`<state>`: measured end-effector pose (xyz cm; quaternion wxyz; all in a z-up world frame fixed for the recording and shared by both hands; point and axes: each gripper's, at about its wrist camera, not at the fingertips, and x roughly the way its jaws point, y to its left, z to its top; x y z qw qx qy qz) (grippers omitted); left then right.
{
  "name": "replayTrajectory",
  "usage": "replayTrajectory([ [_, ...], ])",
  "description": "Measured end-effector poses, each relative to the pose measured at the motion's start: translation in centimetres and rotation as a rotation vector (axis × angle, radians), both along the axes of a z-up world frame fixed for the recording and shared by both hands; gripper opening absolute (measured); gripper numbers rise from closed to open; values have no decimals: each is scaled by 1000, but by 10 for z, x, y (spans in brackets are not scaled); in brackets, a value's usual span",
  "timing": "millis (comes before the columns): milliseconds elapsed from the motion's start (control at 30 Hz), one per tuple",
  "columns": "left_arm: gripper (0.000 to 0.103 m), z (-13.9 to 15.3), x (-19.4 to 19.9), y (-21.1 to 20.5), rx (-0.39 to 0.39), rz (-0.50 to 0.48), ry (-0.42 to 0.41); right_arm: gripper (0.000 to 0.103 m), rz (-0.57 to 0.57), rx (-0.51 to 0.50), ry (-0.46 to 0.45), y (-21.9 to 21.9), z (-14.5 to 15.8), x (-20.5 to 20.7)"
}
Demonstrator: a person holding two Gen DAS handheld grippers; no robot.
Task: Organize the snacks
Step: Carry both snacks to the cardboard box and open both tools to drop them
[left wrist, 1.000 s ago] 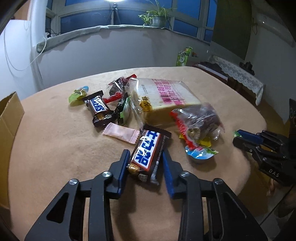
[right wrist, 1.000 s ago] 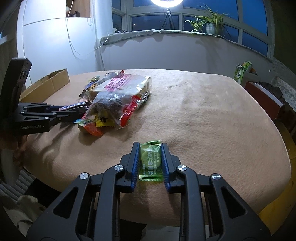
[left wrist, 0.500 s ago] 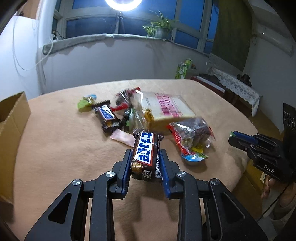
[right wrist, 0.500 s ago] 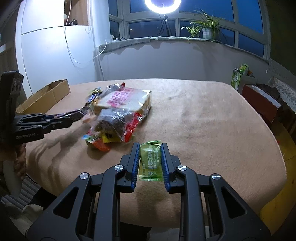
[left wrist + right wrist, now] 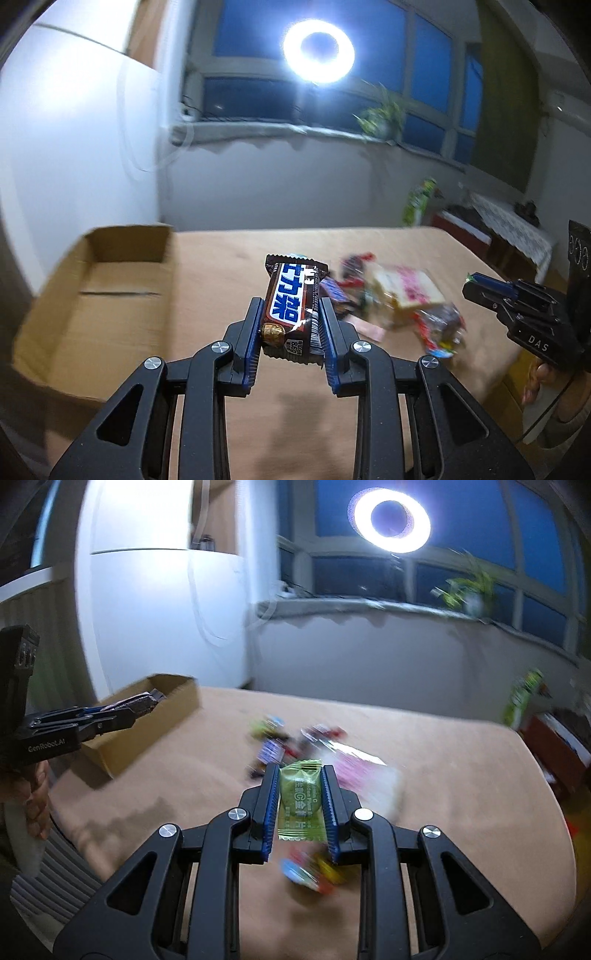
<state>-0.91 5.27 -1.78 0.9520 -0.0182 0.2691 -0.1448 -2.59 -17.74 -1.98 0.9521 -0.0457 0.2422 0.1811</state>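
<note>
Left wrist view: left tool (image 5: 290, 325) grips a brown chocolate bar (image 5: 291, 308) above the tabletop (image 5: 221, 266), near an empty-looking cardboard box (image 5: 96, 295) at left. Right tool (image 5: 300, 805) clamps a green candy packet (image 5: 300, 799). Most snacks (image 5: 399, 299) remain piled, unsorted.

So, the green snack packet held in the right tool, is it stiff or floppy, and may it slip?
The green packet probably is light and fairly flat: it keeps its shape between the right tool, without drooping. Its glossy film looks slippery, so a loose squeeze might let it slide. It seems unlikely to roll.
</note>
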Motion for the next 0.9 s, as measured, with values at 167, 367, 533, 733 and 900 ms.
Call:
replayTrajectory([
  [167, 27, 12, -4, 49, -11, 104, -36, 23, 117, -16, -41, 65, 17, 15],
  [367, 27, 13, -8, 99, -16, 209, -50, 23, 260, -43, -54, 140, 24, 33],
  [533, 27, 3, -6, 136, -26, 279, -32, 23, 358, -44, -45, 195, 23, 46],
  [733, 27, -20, 4, 161, -56, 309, 16, 23, 459, -64, -22, 256, 7, 59],
  [900, 35, -34, 10, 169, -66, 333, 52, 26, 487, -128, 39, 288, -22, 77],
])
